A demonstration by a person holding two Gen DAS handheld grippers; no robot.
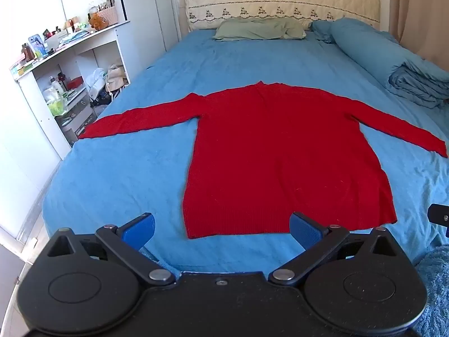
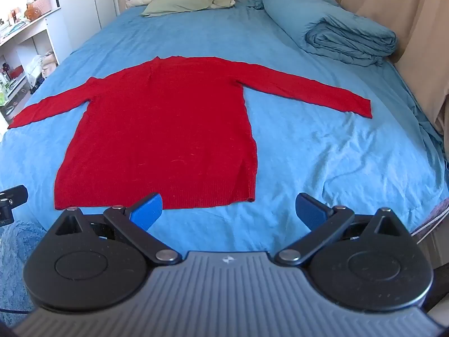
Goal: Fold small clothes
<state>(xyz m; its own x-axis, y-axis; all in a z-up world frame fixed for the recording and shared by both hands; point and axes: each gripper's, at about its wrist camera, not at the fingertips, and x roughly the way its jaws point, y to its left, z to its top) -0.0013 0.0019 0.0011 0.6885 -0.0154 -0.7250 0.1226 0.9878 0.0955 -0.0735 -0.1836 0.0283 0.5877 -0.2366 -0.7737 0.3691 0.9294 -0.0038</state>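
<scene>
Start of task, nothing folded yet. Red sweater [image 1: 280,154] flat on blue bed sheet [image 1: 126,174], front down or up cannot tell, both sleeves spread out to 9 and 3 o'clock, collar toward 12, hem toward 6, nearest the tools. Left tool [image 1: 221,226] wide open, empty, hovering just short of hem, left half. Right tool [image 2: 228,209] wide open too, empty, near hem's right corner at its 11 o'clock. No contact with fabric on either side.

Likely step: approach before first fold. Next move probably needs reach out to a sleeve cuff [image 2: 362,109] or hem corner, pinch on thin knit edge only, not the sheet under it, then carry across body. Folded quilt [image 2: 350,36] at 1 o'clock and green pillow [image 2: 190,2] at 12, well apart, no obstruction.
</scene>
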